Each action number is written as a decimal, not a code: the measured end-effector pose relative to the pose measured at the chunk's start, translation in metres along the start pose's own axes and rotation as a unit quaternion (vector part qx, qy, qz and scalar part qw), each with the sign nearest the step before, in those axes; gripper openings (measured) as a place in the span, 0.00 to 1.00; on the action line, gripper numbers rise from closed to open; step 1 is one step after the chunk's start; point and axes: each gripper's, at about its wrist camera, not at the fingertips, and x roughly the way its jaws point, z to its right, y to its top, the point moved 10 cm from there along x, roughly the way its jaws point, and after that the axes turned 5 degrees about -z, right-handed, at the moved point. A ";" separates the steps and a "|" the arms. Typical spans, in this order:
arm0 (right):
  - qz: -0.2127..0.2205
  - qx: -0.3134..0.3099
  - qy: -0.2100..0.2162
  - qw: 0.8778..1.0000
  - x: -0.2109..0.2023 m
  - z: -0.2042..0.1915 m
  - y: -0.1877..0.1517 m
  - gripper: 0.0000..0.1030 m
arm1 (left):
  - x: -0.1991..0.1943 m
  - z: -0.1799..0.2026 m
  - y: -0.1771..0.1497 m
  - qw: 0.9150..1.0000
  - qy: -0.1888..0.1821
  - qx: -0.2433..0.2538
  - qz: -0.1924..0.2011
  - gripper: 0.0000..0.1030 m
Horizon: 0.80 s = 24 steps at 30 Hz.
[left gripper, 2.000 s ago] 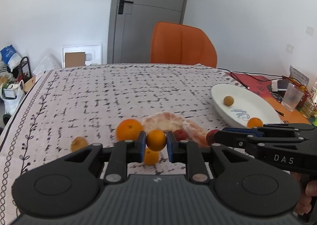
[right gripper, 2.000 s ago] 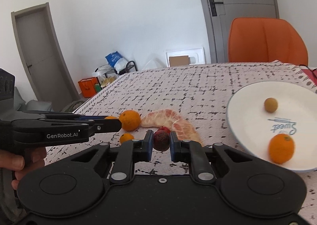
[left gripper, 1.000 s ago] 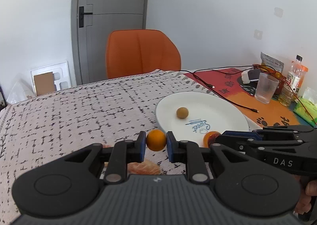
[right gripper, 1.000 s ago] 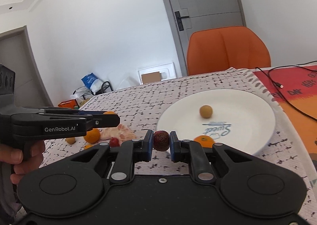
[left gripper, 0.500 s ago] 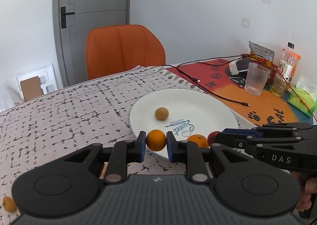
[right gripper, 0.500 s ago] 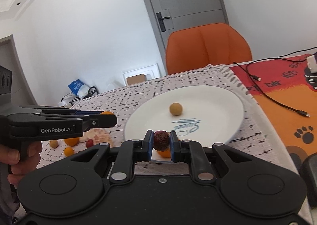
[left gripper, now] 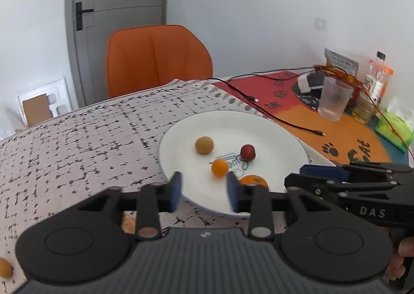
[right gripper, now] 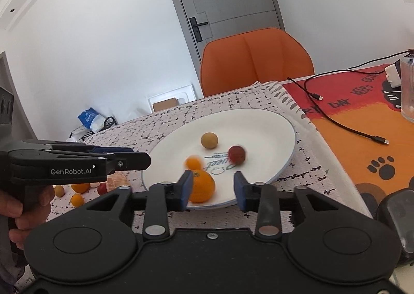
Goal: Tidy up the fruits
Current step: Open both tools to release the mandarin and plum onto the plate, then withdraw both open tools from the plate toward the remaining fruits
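A white plate lies on the patterned cloth. On it are a tan round fruit, a dark red fruit, a small orange fruit and a larger orange. My left gripper hovers at the plate's near rim, its jaws opening with nothing between the pads. My right gripper hangs over the same rim, jaws opening too, nothing gripped. The red and small orange fruits look blurred in the right wrist view.
More fruit and peeled citrus segments lie on the cloth to the left. An orange chair stands behind the table. A black cable, a glass and bottles sit on the orange mat at the right.
Both grippers swung right from the loose fruit to the plate. The left let go of the small orange fruit and the right let go of the dark red fruit; both now lie on the plate.
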 end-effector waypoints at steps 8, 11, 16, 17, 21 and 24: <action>0.014 -0.002 0.014 1.000 -0.003 -0.014 0.007 0.78 | -0.018 -0.029 -0.005 0.999 0.026 -0.035 0.017 0.67; 0.019 -0.010 0.015 1.000 -0.004 -0.021 0.009 0.84 | -0.026 -0.037 -0.008 0.998 0.034 -0.043 0.023 0.71; 0.020 -0.018 0.020 0.999 -0.004 -0.031 0.011 0.87 | -0.039 -0.050 -0.012 0.997 0.039 -0.059 0.031 0.86; 0.020 -0.019 0.021 0.999 -0.004 -0.033 0.011 0.89 | -0.041 -0.053 -0.012 0.997 0.041 -0.061 0.033 0.89; 0.024 -0.024 0.023 0.999 -0.005 -0.040 0.011 0.98 | -0.051 -0.062 -0.014 0.996 0.051 -0.066 0.041 0.92; 0.031 -0.029 0.025 0.999 -0.006 -0.043 0.012 1.00 | -0.059 -0.068 -0.016 0.995 0.056 -0.072 0.045 0.95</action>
